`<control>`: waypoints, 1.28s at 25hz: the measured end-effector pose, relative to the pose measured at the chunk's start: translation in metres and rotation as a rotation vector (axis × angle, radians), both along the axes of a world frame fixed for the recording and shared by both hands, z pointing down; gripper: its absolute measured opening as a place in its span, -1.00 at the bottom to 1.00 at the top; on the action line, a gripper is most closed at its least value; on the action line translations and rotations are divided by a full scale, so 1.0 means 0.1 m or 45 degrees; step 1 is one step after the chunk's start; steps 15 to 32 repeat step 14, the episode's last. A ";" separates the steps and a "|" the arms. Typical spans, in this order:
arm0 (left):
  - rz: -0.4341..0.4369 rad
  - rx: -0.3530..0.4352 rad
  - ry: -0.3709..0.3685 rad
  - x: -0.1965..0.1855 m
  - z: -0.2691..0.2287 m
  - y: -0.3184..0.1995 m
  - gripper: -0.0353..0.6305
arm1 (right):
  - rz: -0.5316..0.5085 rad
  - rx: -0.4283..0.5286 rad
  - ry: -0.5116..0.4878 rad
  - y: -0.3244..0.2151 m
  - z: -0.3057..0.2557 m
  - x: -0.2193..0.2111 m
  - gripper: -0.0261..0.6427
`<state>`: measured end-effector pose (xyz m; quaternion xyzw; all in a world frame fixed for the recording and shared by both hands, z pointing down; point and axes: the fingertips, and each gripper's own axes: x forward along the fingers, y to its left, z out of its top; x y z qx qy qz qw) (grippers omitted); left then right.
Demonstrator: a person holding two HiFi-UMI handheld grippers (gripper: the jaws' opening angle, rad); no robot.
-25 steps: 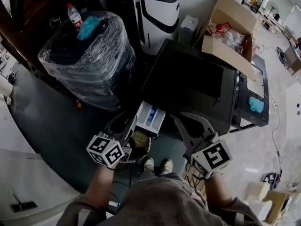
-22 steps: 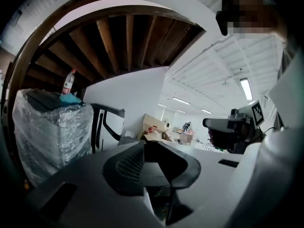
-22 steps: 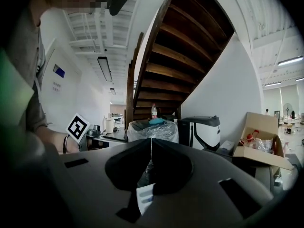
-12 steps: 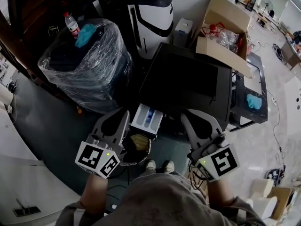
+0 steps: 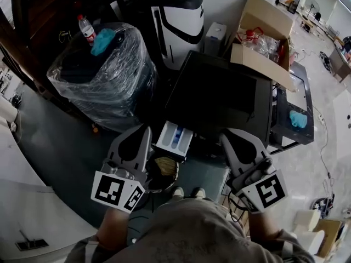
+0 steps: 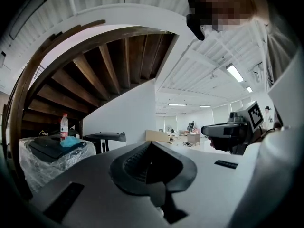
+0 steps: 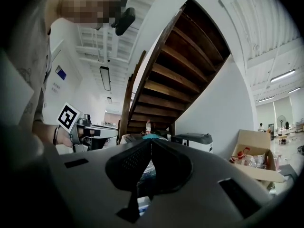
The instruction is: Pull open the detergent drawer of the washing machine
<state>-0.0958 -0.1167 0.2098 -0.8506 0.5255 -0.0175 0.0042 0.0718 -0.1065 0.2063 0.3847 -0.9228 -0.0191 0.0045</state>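
The washing machine (image 5: 219,97) has a black top and fills the middle of the head view. Its white detergent drawer (image 5: 175,138), with a blue insert, sticks out of the front at the upper left corner. My left gripper (image 5: 143,129) hangs just left of the drawer, apart from it, jaws shut and empty. My right gripper (image 5: 229,133) is held to the drawer's right, in front of the machine, also shut on nothing. In the left gripper view the left gripper (image 6: 151,144) has its pads together. The right gripper (image 7: 151,140) in its own view shows the same.
A plastic-wrapped black bundle (image 5: 98,70) stands at the left with a bottle (image 5: 86,29) on top. Behind are a white and black appliance (image 5: 175,15) and an open cardboard box (image 5: 269,37). A round bin (image 5: 162,171) sits below the drawer. Wooden stairs rise overhead.
Both grippers have risen and drawn back a little from the machine front. The left one has rolled and its jaws have closed. The drawer stays pulled out.
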 end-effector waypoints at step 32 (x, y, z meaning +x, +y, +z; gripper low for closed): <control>-0.019 -0.026 -0.037 -0.09 0.01 0.03 -0.85 | -0.040 -0.002 0.060 0.02 0.03 -0.08 -0.83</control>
